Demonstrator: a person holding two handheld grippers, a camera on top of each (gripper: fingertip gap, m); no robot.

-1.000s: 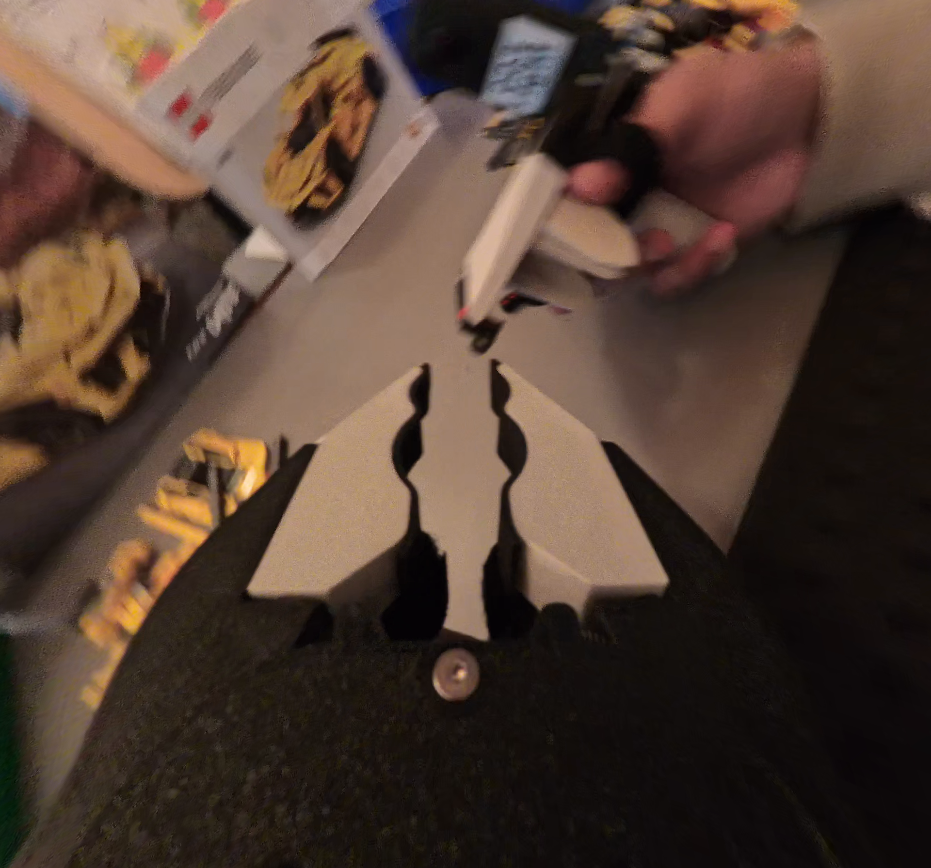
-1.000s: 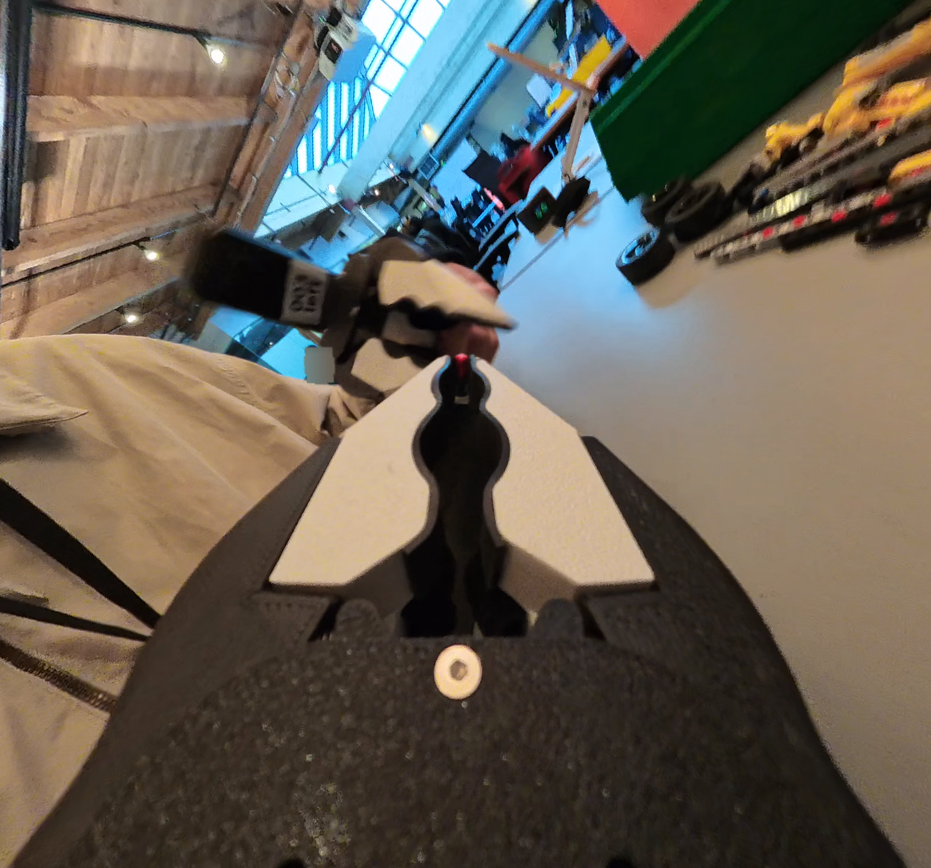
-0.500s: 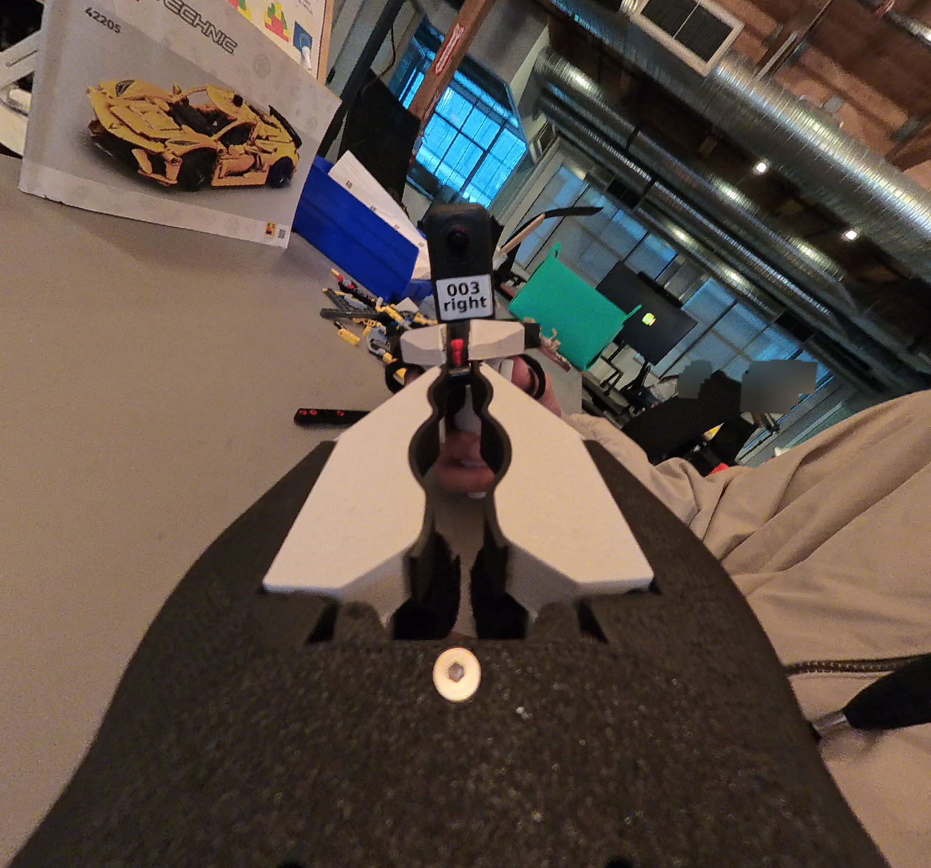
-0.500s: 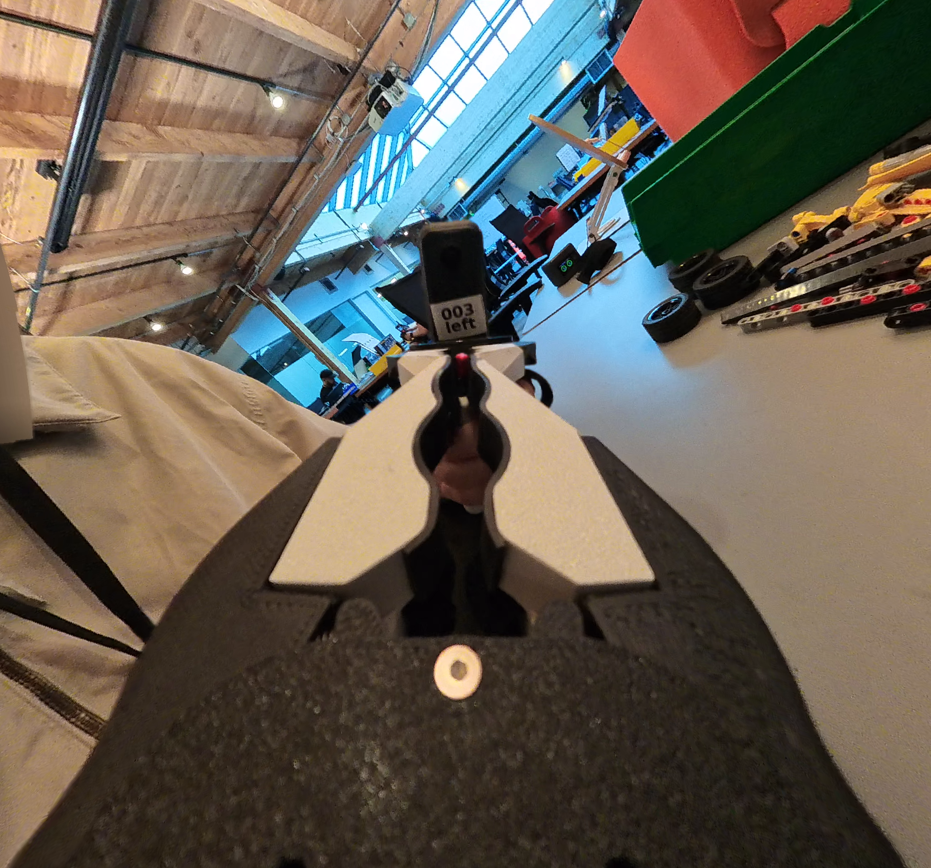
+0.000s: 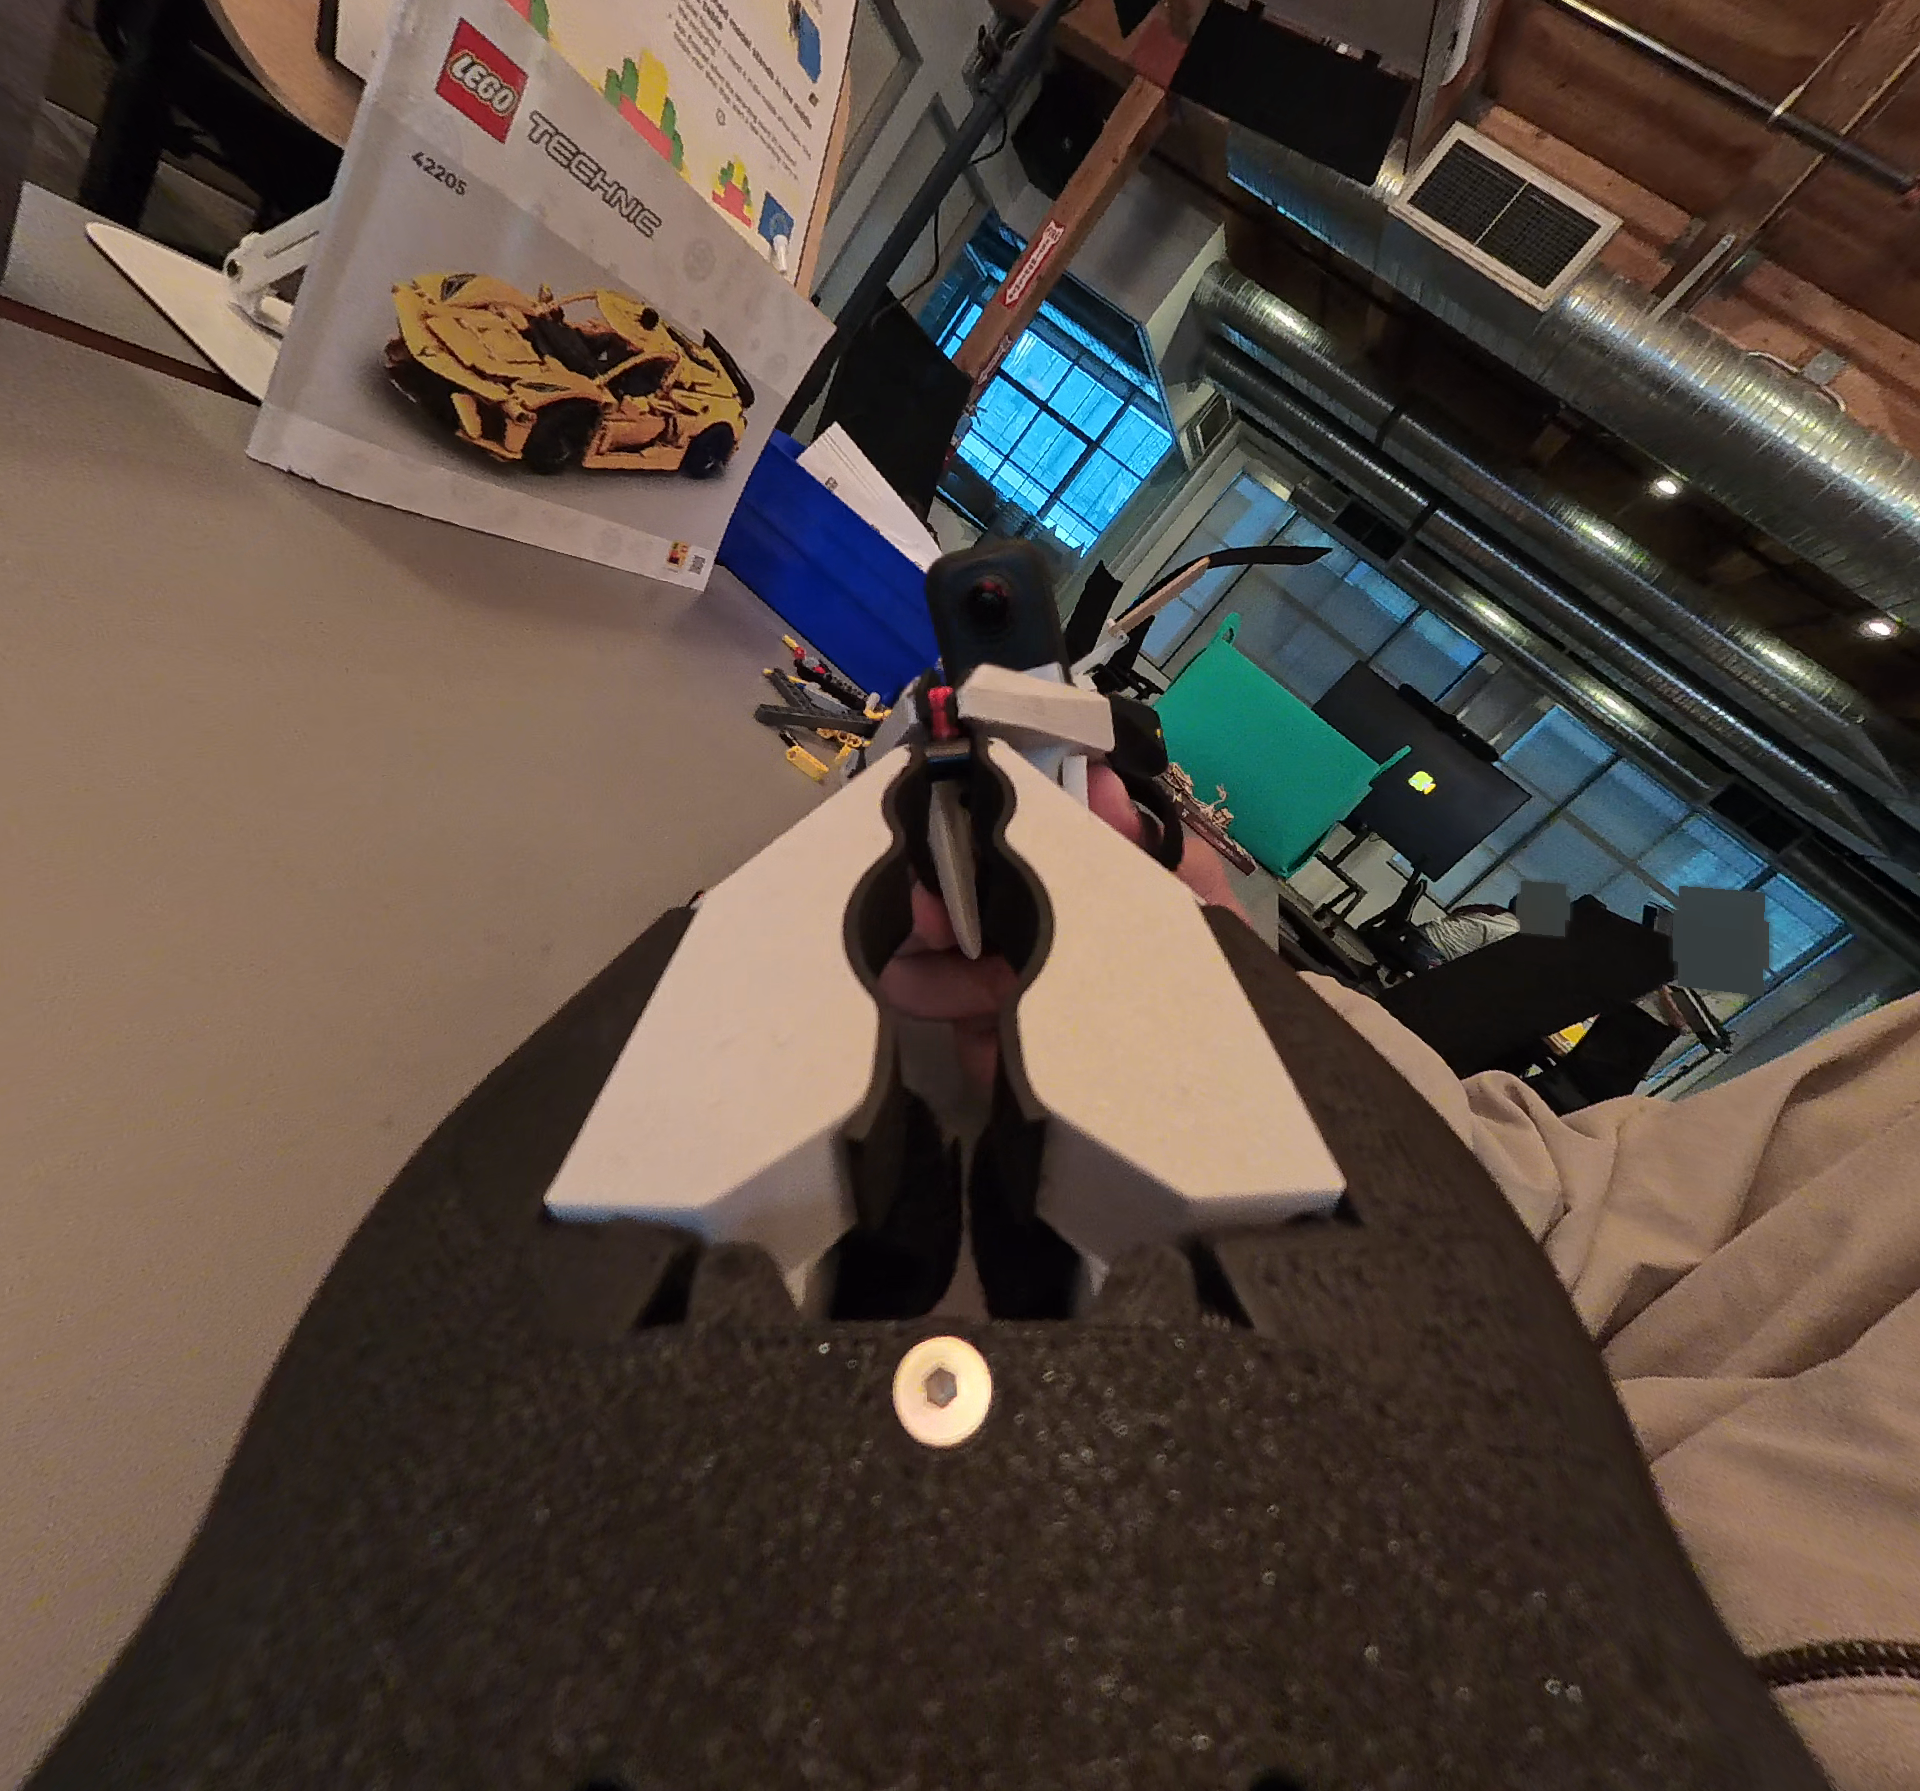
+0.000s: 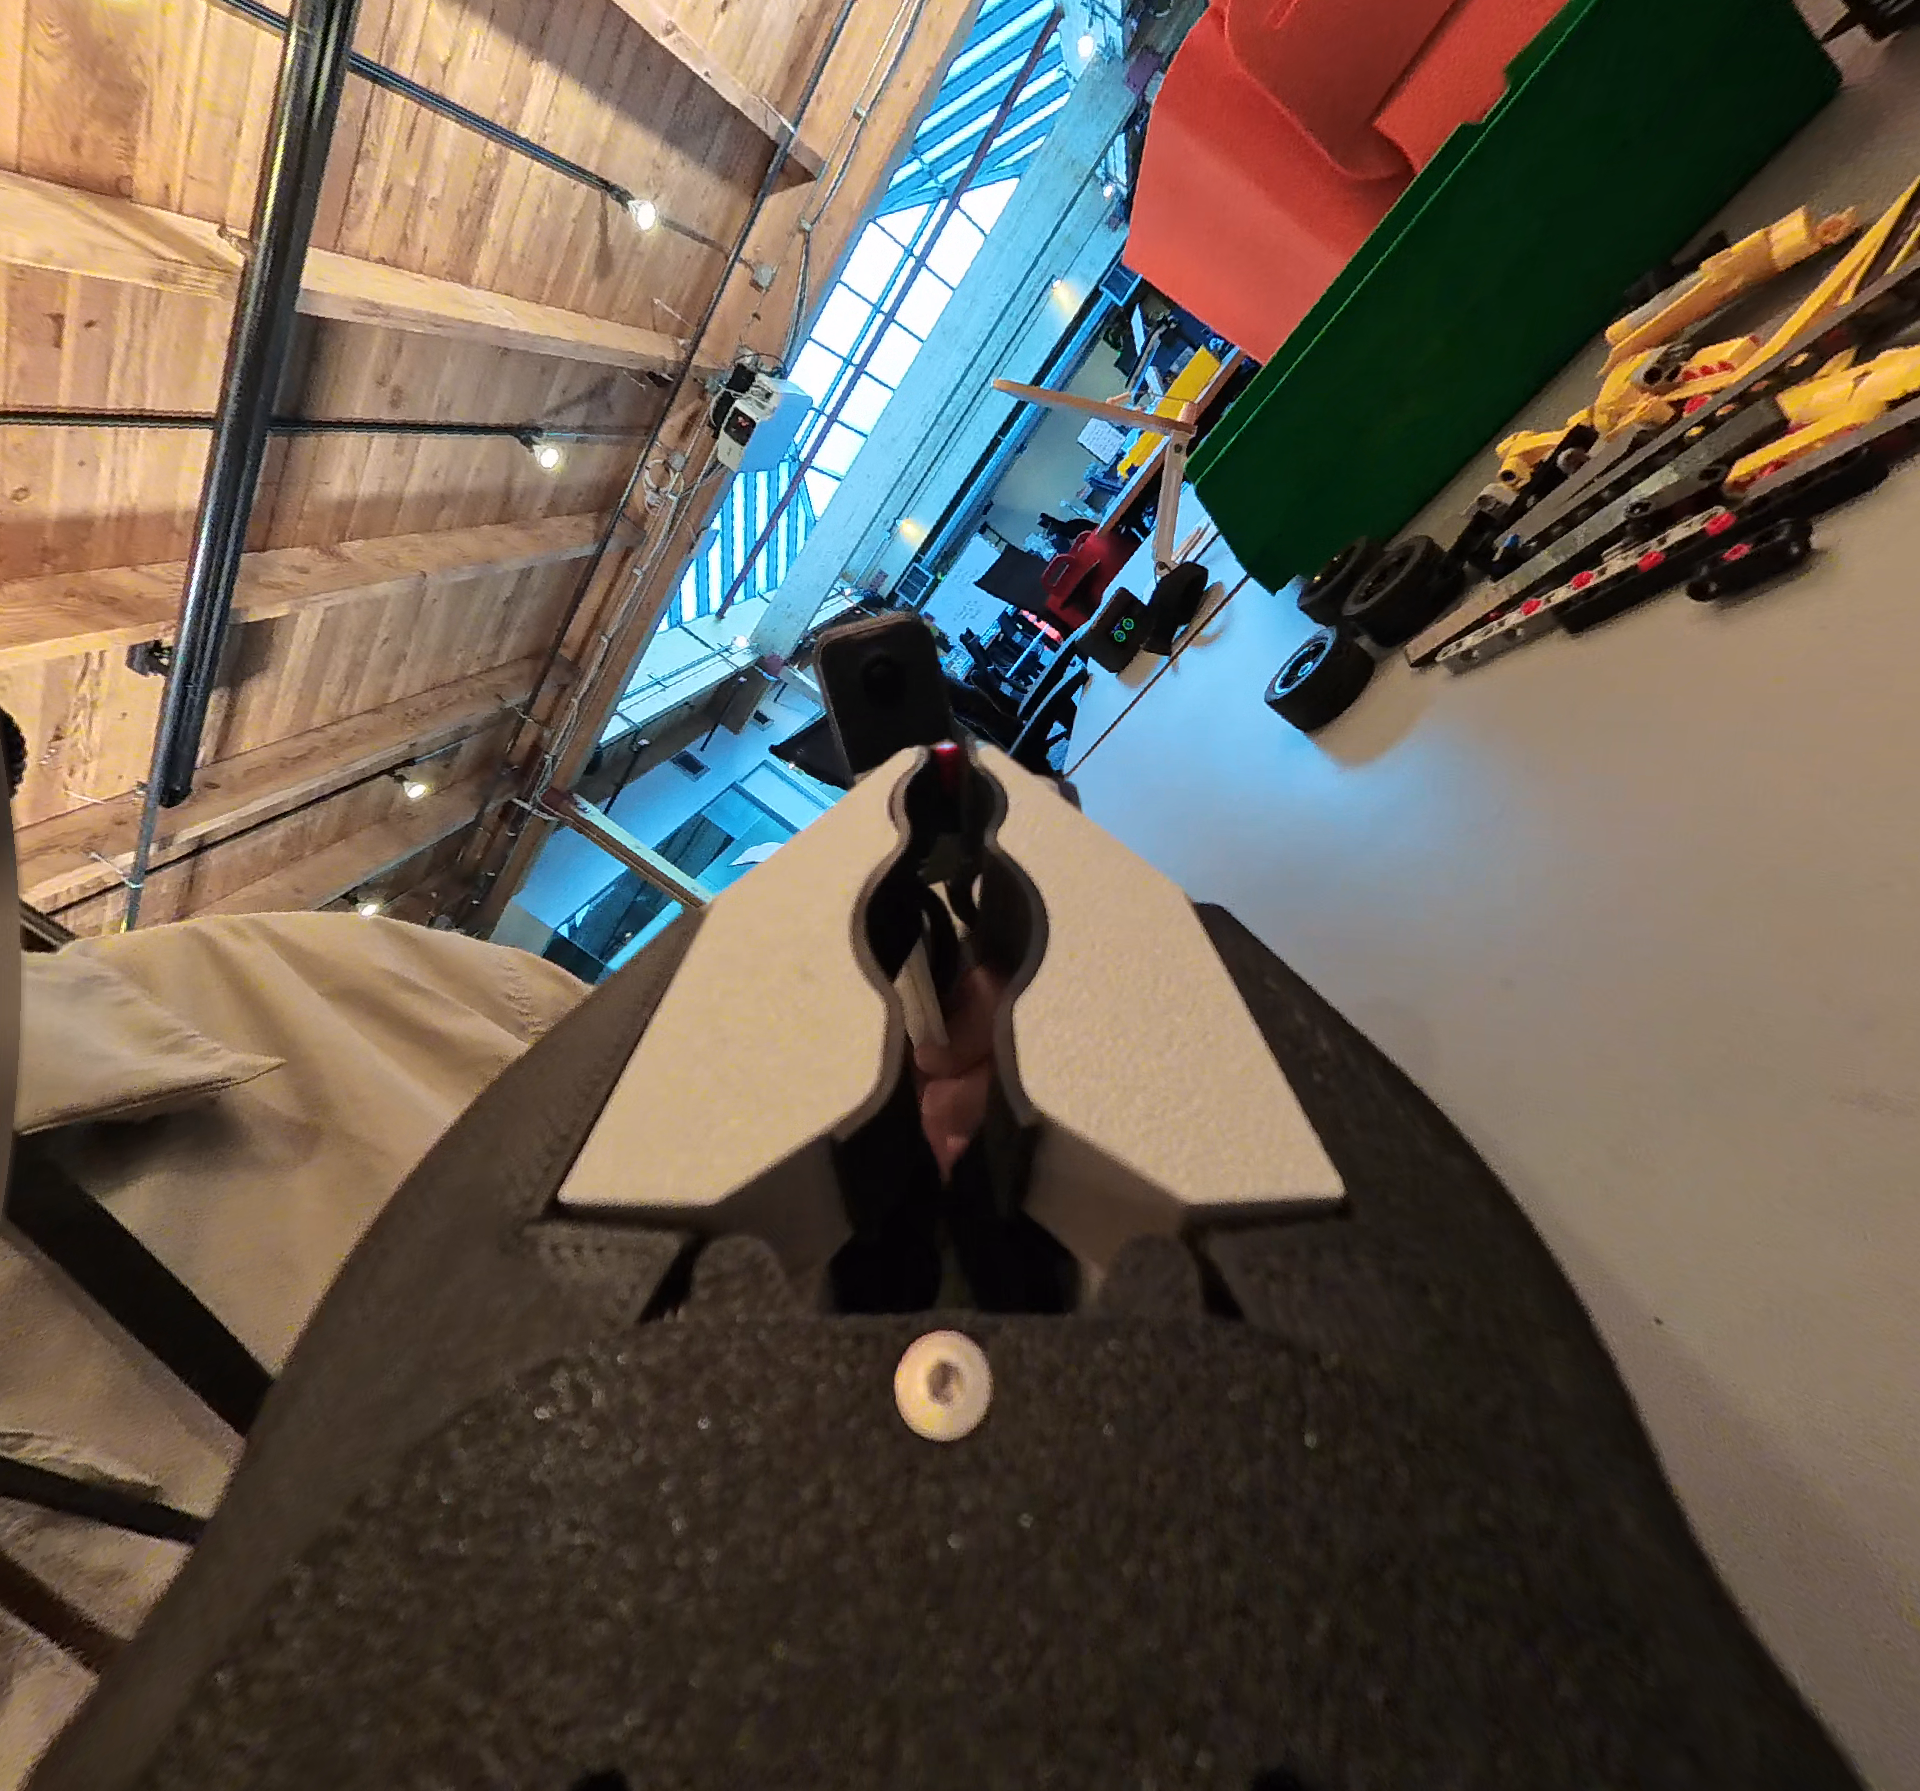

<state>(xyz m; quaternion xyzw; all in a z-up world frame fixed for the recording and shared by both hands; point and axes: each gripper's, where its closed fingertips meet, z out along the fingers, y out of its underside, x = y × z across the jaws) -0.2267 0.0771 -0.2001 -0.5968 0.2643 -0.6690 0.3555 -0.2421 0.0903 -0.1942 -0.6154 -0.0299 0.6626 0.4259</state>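
My left gripper (image 5: 943, 767) and right gripper (image 6: 943, 773) are held up above the grey table (image 5: 312, 806), facing each other tip to tip. A small red-ended pin piece (image 5: 940, 708) sits where the tips meet, and it also shows in the right wrist view (image 6: 945, 760). Both pairs of jaws are closed on it, with a bit of blue between the left tips. The right gripper's white fingers (image 5: 1029, 715) are turned sideways to the left's. A hand (image 5: 940, 993) shows through the gap behind them.
A booklet with a yellow car picture (image 5: 540, 328) stands at the back, with a blue bin (image 5: 821, 567) and loose pieces (image 5: 821, 713) beside it. A green bin (image 6: 1507, 318), an orange bin (image 6: 1299, 131), black wheels (image 6: 1351, 619) and yellow-and-black beams (image 6: 1683, 453) lie to the right. Both grippers' tips are close together, under 4 cm apart.
My left gripper, open a second ago, swung up to face the right one and shut at its tip. Since half a second ago the right gripper has rolled sideways and both have tilted.
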